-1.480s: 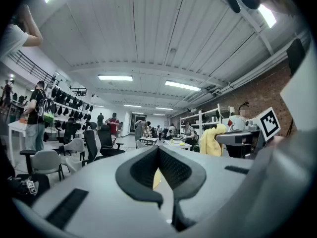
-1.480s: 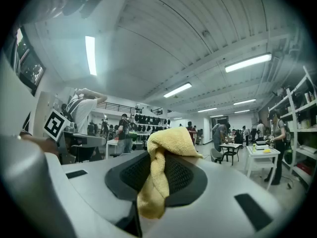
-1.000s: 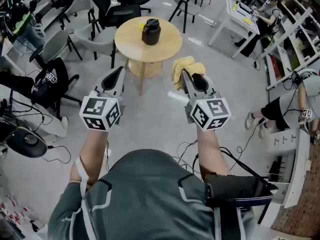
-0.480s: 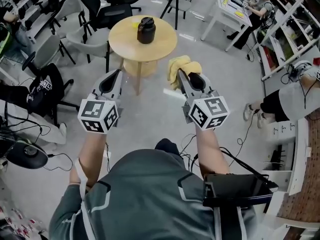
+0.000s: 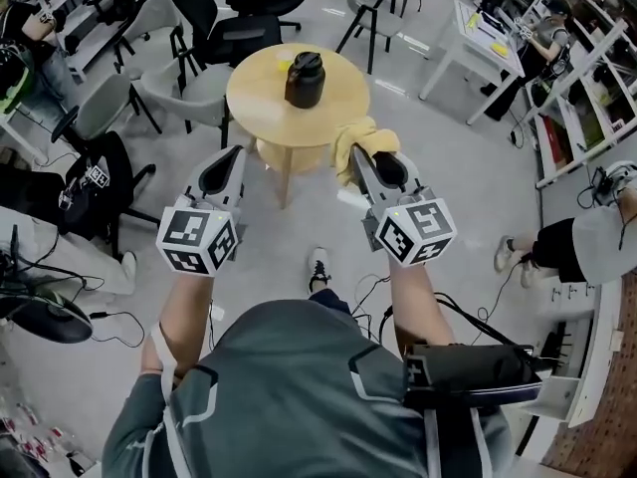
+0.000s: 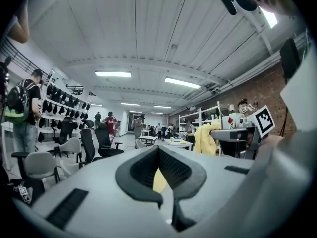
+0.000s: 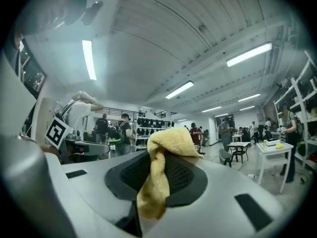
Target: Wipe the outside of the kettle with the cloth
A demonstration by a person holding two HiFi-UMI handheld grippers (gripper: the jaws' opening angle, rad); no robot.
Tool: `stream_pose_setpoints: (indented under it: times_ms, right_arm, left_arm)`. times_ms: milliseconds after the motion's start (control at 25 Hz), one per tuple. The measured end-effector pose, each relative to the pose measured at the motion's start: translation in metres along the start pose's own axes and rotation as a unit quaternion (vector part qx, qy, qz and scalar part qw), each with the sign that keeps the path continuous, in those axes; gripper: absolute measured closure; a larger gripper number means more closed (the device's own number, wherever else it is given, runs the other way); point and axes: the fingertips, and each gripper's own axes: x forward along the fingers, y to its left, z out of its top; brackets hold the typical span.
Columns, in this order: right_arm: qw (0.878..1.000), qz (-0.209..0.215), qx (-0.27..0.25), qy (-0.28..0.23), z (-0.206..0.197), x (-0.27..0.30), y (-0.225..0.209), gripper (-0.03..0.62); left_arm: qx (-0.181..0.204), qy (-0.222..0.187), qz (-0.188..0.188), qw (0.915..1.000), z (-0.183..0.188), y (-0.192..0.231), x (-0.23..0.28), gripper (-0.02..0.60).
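A black kettle point(image 5: 305, 79) stands upright on a round wooden table point(image 5: 261, 103) ahead of me in the head view. My right gripper point(image 5: 356, 153) is shut on a yellow cloth point(image 5: 354, 139), which bunches over the jaw tips just short of the table's near right edge. In the right gripper view the cloth point(image 7: 157, 168) hangs down between the pads and hides the kettle. My left gripper point(image 5: 237, 154) is held level beside it, shut with nothing in it, near the table's front edge. From the left gripper view point(image 6: 159, 168) the cloth point(image 6: 205, 139) shows at the right.
Office chairs point(image 5: 204, 83) stand left of and behind the table. A white desk point(image 5: 466, 43) is at the back right. Cables point(image 5: 373, 292) trail over the floor by my foot point(image 5: 316, 267). People sit at the room's edges.
Both grippers have moved forward together with me, so the table and kettle are nearer. My foot now shows below the grippers. The cloth stays in the right gripper.
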Motion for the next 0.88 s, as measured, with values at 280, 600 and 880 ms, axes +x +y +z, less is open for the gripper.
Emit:
stream_pose_setpoints:
  times_ms: [280, 600, 880]
  right_arm:
    - [1.0, 0.009, 0.015, -0.002, -0.007, 0.071, -0.083, 0.493]
    - [0.999, 0.025, 0.027, -0.001, -0.013, 0.108, -0.186, 0.494]
    - [0.998, 0.046, 0.033, 0.006, -0.024, 0.147, -0.231, 0.494]
  left_arm:
    - [0.004, 0.02, 0.03, 0.9993, -0.007, 0.028, 0.098, 0.574]
    - [0.018, 0.041, 0.033, 0.9985, -0.012, 0.019, 0.214, 0.574]
    - [0.02, 0.077, 0.048, 0.9956, -0.028, 0.035, 0.272, 0.574]
